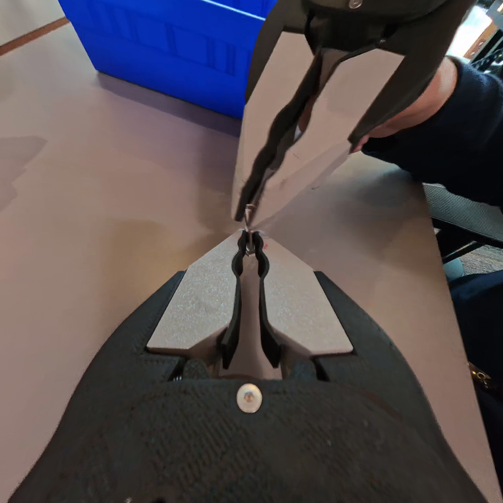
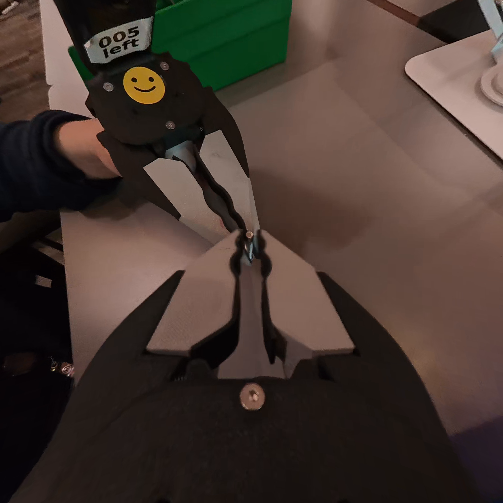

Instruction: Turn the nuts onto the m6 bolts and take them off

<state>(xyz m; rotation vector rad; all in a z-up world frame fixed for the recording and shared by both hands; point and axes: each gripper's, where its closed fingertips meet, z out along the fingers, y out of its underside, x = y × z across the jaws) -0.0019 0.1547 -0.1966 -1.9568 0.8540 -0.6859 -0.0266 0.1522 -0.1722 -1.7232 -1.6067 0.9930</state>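
Beige surface point(image 1: 109, 245) lies under both tools, blue bin point(image 1: 163, 49) behind. My left tool point(image 1: 248, 245) pinches the nut point(image 1: 248, 251); my right tool point(image 2: 250, 249), meeting it tip to tip, clamps the bolt point(image 2: 249, 246). I'd keep both axes aligned and twist gently to avoid cross-threading.

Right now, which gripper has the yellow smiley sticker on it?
The left gripper, the far one in the right wrist view. Its round black body carries the smiley sticker; the right gripper shows only a silver screw.
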